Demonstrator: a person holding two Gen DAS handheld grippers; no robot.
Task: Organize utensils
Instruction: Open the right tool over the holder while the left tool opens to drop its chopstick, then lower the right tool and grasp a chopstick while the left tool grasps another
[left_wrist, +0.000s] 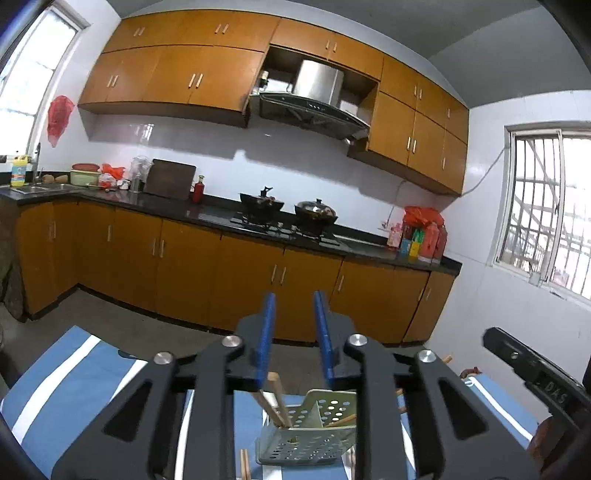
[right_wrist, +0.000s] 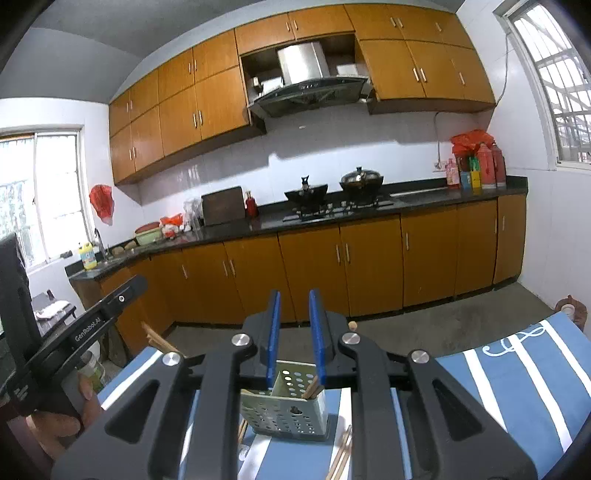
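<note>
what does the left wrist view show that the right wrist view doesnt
Only the left wrist view: chopsticks leaning up out of the holder beside the left gripper.
Only the right wrist view: a hand at the lower left and a small white-capped item at the right edge.
Both: the perforated green utensil holder on the blue striped cloth.

Both wrist cameras look level along their blue fingers, close above the perforated utensil holder, facing the shared kitchen counter across the room.
</note>
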